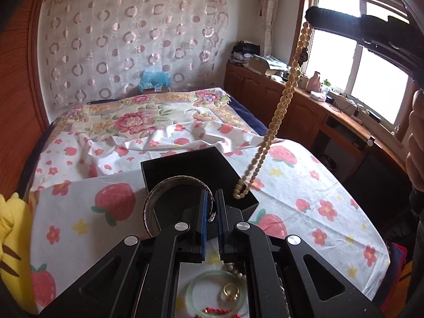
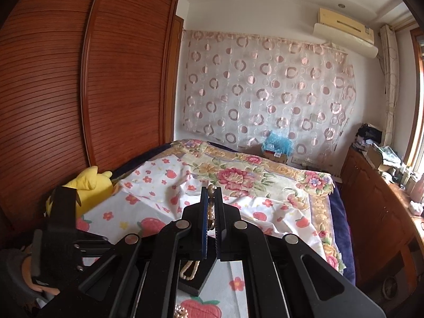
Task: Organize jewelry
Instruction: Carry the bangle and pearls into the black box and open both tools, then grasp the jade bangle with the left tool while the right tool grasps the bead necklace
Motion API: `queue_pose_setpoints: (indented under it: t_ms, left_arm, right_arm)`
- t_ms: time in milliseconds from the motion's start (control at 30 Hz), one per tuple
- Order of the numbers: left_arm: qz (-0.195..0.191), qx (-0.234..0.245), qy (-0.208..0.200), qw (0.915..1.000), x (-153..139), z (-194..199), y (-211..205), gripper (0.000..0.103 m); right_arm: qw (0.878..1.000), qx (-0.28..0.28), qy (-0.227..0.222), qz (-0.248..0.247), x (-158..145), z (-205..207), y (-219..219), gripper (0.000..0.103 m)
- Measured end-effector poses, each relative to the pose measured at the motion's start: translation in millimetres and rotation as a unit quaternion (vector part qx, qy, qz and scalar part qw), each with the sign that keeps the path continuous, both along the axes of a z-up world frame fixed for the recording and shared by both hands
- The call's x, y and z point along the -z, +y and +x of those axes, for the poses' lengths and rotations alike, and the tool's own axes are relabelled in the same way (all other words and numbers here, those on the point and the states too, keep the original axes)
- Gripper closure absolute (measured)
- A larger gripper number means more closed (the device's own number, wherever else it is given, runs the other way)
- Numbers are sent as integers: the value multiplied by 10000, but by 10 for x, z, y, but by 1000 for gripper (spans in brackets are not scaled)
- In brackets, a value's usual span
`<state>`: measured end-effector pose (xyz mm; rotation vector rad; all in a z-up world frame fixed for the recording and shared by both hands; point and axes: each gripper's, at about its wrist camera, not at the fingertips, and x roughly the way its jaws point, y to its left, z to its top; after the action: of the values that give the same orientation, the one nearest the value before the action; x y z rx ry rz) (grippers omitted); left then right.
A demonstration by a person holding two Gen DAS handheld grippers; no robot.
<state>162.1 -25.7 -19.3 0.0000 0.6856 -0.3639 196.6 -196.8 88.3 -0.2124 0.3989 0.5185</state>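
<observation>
Lifting a bead necklace (image 1: 282, 100) in my right tongs (image 2: 211, 213) and a silver bangle (image 1: 169, 201) in my left tongs (image 1: 211, 212) over the empty black box (image 1: 185, 164), jade bangle (image 1: 216, 291), ring (image 1: 230, 290) still on the bed (image 1: 304, 185).

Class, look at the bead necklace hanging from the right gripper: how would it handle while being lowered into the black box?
The bead necklace looks floppy: it hangs as a limp doubled strand from the right gripper. It would probably swing, since its lower loop dangles free above the black box. It should pile up rather than lie straight.
</observation>
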Motion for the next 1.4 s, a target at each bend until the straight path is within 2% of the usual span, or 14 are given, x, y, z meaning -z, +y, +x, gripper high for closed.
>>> queue_pose_setpoints:
  t_ms: [267,600,700,733,800,867,1100,1400]
  left_arm:
    - [87,-159,250,9995,181,323,-10,94]
    - [52,-306,128,9994,154,25,208,90]
    - [69,-321,97,9994,174,-98,266,82]
    - [71,-325,86,9994,174,-126,268,80]
    - [81,-327,80,9994,203,-217,291,79]
    - [88,-324,101,9994,243,-297,305,78]
    - [131,-319,264,9991,392,-492,308,74]
    - [280,-279,469,9981,622,-600,231,68]
  right_arm:
    - [9980,-32,631,-51,451,342,112,98]
    - [9928,-127,1186,-111,986,500,224,97]
    - [9918,-169,1262,-122,1071,505,251,96]
    - [9914,-172,1289,-115,1098,497,240,95]
    - [9912,-179,1310,-84,1133,470,219,81]
    - [9912,-172,1314,-42,1169,424,175,74]
    - [9903,-148,1384,22,1401,84,-89,74]
    - [9839,-115,1783,-51,1952,-343,-360,74]
